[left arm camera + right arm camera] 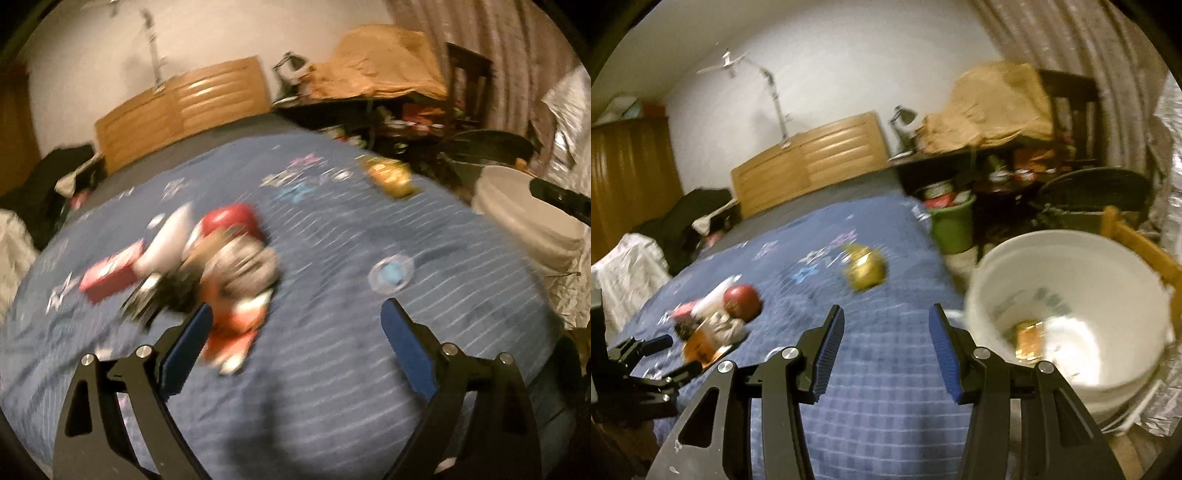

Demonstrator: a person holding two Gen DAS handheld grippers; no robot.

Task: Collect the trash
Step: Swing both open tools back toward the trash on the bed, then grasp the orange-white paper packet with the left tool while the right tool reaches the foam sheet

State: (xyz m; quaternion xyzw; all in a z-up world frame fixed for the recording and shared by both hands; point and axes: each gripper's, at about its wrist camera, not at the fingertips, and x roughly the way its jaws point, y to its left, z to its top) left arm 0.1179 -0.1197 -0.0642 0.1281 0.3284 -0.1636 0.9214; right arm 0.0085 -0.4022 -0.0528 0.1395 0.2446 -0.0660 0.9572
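Trash [207,266] lies ahead; both tongs gape, holding nothing.

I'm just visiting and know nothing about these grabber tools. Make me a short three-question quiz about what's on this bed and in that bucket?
1. True or false: the white bucket is completely empty.
2. Multiple choice: the gold wrapper on the blue bedspread lies (A) in the pile of trash, (B) apart from it, nearer the bucket, (C) inside the bucket.
3. Fill in: the left gripper and the right gripper both have their jaws ____, gripping nothing.

Key: 1 false, something gold lies at its bottom; 2 B; 3 open.
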